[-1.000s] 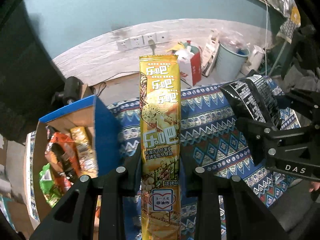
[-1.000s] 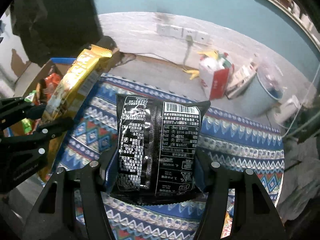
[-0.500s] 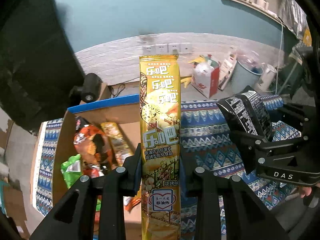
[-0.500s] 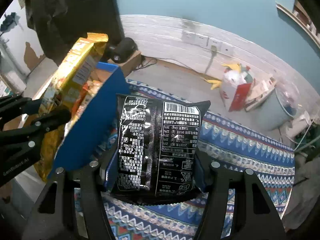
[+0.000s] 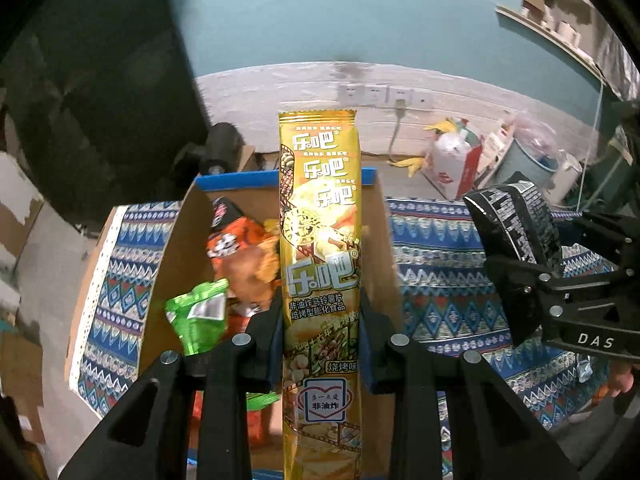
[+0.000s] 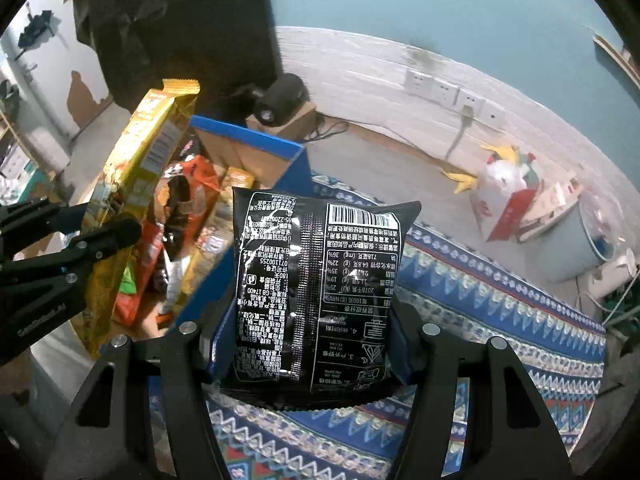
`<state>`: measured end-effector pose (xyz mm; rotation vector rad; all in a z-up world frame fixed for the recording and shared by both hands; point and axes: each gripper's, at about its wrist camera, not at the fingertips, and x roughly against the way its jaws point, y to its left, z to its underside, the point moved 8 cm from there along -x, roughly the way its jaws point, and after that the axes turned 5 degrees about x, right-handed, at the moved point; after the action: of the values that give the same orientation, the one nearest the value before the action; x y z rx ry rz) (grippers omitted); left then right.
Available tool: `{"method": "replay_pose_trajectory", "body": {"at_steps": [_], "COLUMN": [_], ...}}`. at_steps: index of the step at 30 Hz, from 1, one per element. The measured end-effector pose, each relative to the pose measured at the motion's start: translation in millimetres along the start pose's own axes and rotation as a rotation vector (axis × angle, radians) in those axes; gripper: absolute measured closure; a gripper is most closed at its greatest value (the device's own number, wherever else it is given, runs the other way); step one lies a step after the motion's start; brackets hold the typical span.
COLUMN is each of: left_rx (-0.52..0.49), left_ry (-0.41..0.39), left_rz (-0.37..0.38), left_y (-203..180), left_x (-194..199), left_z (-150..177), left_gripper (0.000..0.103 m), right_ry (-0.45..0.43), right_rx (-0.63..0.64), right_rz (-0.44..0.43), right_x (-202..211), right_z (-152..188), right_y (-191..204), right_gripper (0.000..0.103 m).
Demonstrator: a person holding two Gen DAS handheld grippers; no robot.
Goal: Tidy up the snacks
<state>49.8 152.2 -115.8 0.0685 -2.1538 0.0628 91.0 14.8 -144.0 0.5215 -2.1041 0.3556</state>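
Observation:
My left gripper [image 5: 320,320] is shut on a long yellow chip packet [image 5: 320,248] and holds it upright above an open cardboard box [image 5: 192,216] with a blue rim. The box holds several snack bags, among them an orange one [image 5: 236,240] and a green one [image 5: 200,316]. My right gripper [image 6: 308,320] is shut on a black snack bag [image 6: 316,292] and holds it just right of the box [image 6: 256,148], over the patterned blue cloth [image 6: 500,320]. The left gripper [image 6: 108,236] with the yellow packet [image 6: 136,184] shows in the right wrist view. The black bag [image 5: 508,220] shows in the left wrist view.
The box stands on a table covered by the patterned cloth [image 5: 436,248]. Behind it are a black camera on a small carton [image 6: 280,100], a white wall panel with sockets [image 5: 380,96], a red-and-white bag [image 5: 456,160] and a pale bin [image 6: 576,240] on the floor.
Both grippers have swung left with their packets. The box has come from the far left to directly under the yellow packet, and its inside now shows in the right wrist view.

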Motion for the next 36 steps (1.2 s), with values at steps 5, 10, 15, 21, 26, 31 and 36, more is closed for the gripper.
{"method": "replay_pose_trajectory", "body": {"at_steps": [5, 10, 15, 21, 26, 31, 36], "left_rx": [0.035, 0.08, 0.125, 0.133, 0.143, 0.176, 0.192], "left_ry": [0.012, 0.044, 0.068, 0.034, 0.004, 0.006, 0.002], "left_rz": [-0.029, -0.048, -0.064, -0.089, -0.122, -0.122, -0.125], "left_y": [26, 51, 70, 82, 96, 107, 115], "left_x": [-9, -23, -32, -24, -15, -12, -9], "left_z": [6, 17, 25, 23, 19, 20, 20], "left_gripper": [0.072, 0.072, 0.067, 0.045, 0.036, 0.036, 0.035], "right_ry": [0.007, 0.004, -0.005, -0.005, 0.006, 0.025, 0.041], "right_rx": [0.021, 0.035, 0.052, 0.064, 0.065, 0.071, 0.084], "right_rz": [-0.014, -0.029, -0.043, -0.078, -0.111, -0.135, -0.155], "right_x": [-10, -19, -24, -36, -49, -60, -64], "right_z": [-9, -19, -31, -44, -51, -51, -49], "right_y": [15, 31, 46, 65, 80, 97, 110], "right_gripper": [0.041, 0.041, 0.041, 0.041, 0.041, 0.041, 0.04]}}
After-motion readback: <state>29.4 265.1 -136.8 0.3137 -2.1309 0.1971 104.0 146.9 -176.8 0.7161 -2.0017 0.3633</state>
